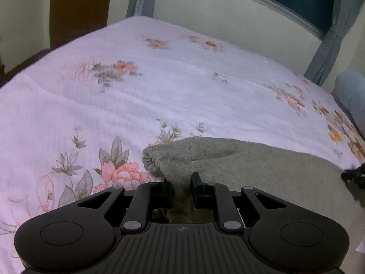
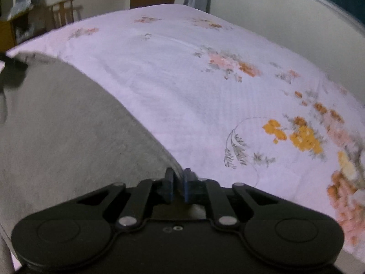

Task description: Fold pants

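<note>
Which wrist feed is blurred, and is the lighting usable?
Right wrist view: motion-smeared, flower prints on the bedspread blocky, pants soft. Left wrist view: sharp, pants weave readable. Both: dim with a pink-violet cast, no glare, fisheye bending the bed's edges.

Beyond the grey pants (image 1: 239, 159) the flowered bedspread (image 1: 159, 86) lies flat and bare right up to the far edge, open room for a claw to travel forward or sideways. A cream wall (image 1: 216, 16) closes off the far side of the bed. A pale blue bolster (image 1: 352, 96) blocks the right-hand edge. In the right wrist view, a wooden chair (image 2: 63, 11) stands off the bed's far left corner.
</note>
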`<state>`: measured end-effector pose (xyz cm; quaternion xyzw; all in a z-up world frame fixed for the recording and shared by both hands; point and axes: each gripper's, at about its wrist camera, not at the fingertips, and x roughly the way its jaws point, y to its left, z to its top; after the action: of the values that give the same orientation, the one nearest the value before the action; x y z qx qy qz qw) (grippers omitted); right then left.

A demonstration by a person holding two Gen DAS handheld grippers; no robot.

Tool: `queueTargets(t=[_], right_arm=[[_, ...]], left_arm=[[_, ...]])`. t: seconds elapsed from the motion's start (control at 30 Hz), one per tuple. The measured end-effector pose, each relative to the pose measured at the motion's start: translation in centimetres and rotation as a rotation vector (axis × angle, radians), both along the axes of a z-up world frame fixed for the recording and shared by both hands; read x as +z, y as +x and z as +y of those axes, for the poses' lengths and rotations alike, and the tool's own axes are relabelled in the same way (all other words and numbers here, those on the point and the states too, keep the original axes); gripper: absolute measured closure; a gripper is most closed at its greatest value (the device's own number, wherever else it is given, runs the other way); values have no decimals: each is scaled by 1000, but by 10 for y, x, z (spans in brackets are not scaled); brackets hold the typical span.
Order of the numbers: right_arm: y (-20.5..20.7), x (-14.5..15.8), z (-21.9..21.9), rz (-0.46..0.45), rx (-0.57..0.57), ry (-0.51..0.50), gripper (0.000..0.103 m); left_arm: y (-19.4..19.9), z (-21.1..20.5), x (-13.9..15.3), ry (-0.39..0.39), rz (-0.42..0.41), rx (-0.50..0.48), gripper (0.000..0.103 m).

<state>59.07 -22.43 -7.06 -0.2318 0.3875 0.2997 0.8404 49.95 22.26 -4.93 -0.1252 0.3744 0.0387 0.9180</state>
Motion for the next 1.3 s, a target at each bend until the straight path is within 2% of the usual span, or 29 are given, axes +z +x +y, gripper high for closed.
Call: queueTargets(t=[0.23, 0.4, 0.6, 0.77, 0.83, 0.87, 0.93, 0.97, 1.0, 1.03, 1.07, 1.1, 1.17, 1.23, 1.3], right_arm=[[-28, 25, 1, -65, -4, 6, 103], [-61, 46, -4, -88, 2, 24, 103], [-124, 74, -7, -116, 30, 10, 103], [-187, 93, -5, -126, 22, 8, 103], [-216, 97, -4, -129, 15, 11, 103], [-234, 98, -2, -141, 17, -1, 103], [-269, 93, 2, -179, 20, -19, 103], [-286, 87, 4, -184, 20, -18, 103], [-302, 79, 6, -179, 12, -10, 103], [-313, 73, 7, -165, 4, -3, 103], [-323, 65, 8, -149, -4, 7, 103], [-330, 57, 8, -132, -21, 21, 103], [-335, 47, 6, -112, -46, 31, 103], [-335, 43, 2, -101, -72, 51, 103], [-334, 44, -2, -95, -78, 64, 103]], left_arm=[[-10, 0, 10, 9, -27, -42, 87], [-22, 4, 20, 19, -73, -112, 87], [-46, 20, 34, -3, -145, -201, 87], [-85, 26, 46, -34, -200, -258, 87], [-101, 27, 49, -20, -216, -292, 87], [-112, 25, 49, 15, -239, -316, 85], [-126, 26, 44, 115, -271, -294, 55], [-134, 31, 40, 154, -256, -211, 12], [-143, 38, 37, 173, -240, -141, 0], [-152, 47, 35, 133, -235, -122, 0], [-164, 56, 32, 44, -204, -120, 0], [-173, 59, 32, 12, -172, -123, 0], [-196, 53, 38, 34, -138, -157, 0], [-218, 49, 39, 6, -93, -171, 0], [-235, 51, 39, -26, -77, -140, 0]])
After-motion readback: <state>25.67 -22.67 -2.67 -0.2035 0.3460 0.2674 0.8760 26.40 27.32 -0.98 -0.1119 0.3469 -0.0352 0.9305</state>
